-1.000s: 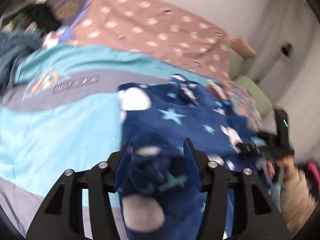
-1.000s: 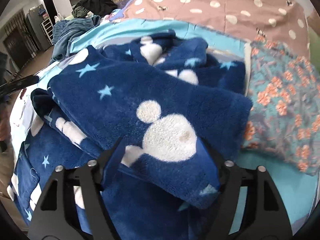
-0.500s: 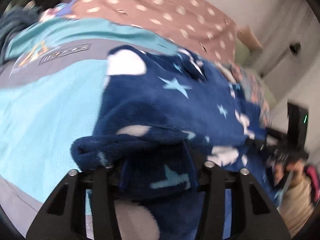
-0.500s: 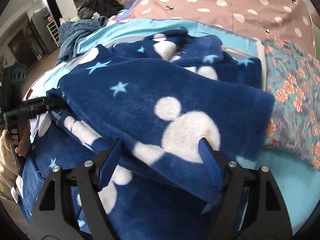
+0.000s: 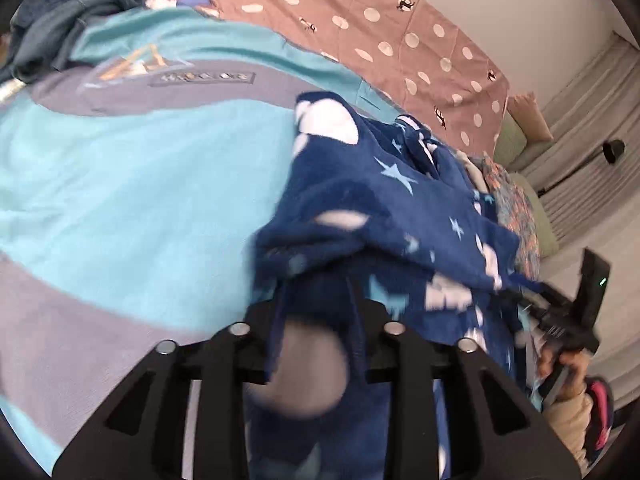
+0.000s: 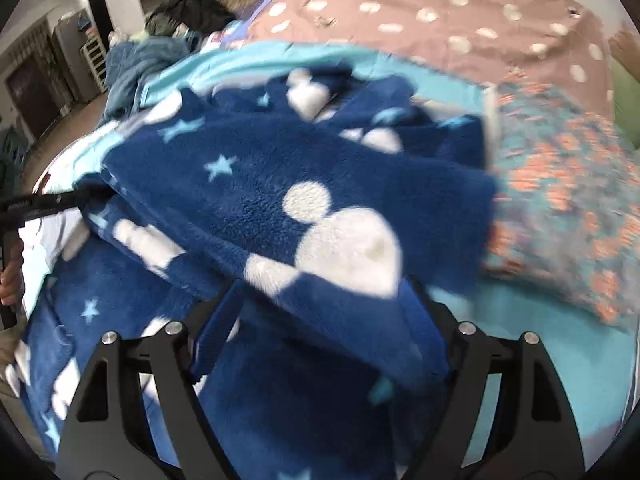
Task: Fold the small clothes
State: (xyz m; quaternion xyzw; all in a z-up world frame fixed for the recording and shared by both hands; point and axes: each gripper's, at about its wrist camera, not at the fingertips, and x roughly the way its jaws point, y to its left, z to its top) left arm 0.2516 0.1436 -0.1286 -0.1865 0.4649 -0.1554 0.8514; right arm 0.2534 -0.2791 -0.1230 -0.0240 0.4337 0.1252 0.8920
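Observation:
A dark blue fleece garment point(image 5: 384, 208) with white mouse heads and pale stars lies bunched on the bed; it fills the right wrist view point(image 6: 280, 208). My left gripper point(image 5: 316, 292) is shut on one edge of it, fabric hanging between the fingers. My right gripper point(image 6: 320, 300) holds the other edge, fleece draped over both fingers; it also shows at the right of the left wrist view point(image 5: 560, 320). The left gripper shows as a black bar at the left of the right wrist view point(image 6: 40, 204).
The bed has a turquoise and grey blanket point(image 5: 132, 184). A pink polka-dot cover point(image 5: 372, 28) lies behind. A floral cloth point(image 6: 568, 200) sits right of the garment. A heap of dark clothes point(image 6: 160, 40) lies at the far left.
Both grippers have carried the held edge forward over the garment, so a fold lies over the rest. The left gripper has moved right, showing more blanket.

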